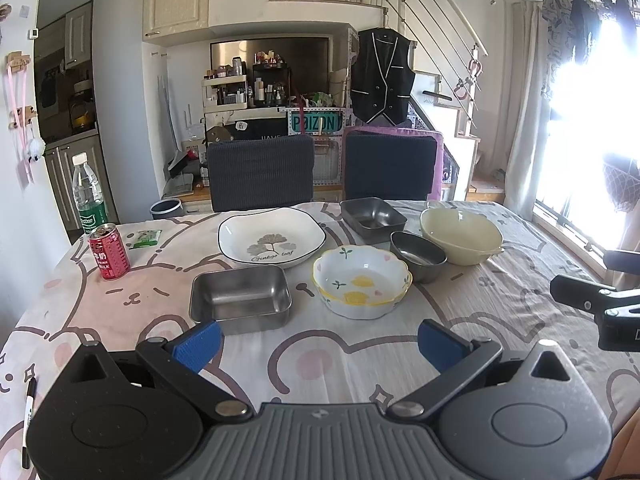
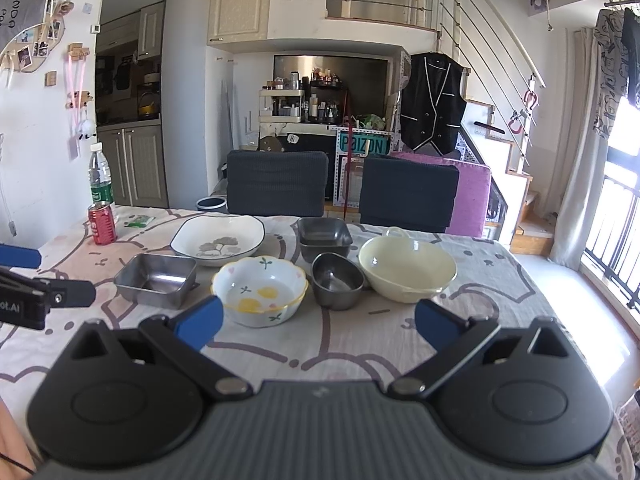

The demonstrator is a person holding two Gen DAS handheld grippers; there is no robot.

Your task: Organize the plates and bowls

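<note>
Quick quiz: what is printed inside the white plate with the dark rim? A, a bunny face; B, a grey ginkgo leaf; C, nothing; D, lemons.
B: the white plate shows a grey ginkgo leaf with script beneath; the lemons are on the scalloped bowl beside it.

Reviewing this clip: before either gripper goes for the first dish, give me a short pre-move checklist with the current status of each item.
1. Left gripper open and empty: ok, blue fingers spread wide, nothing between them.
2. Right gripper open and empty: ok.
3. Dishes unstacked, each reachable: ok; the lemon bowl, the near steel tray, the leaf plate, the small steel bowl, the cream bowl and the far steel tray all sit singly.
4. Dishes empty: ok where the insides show.
5. Red can away from the dishes: ok, off to the left.
6. Gap between the small steel bowl and the cream bowl: cannot tell.
</note>
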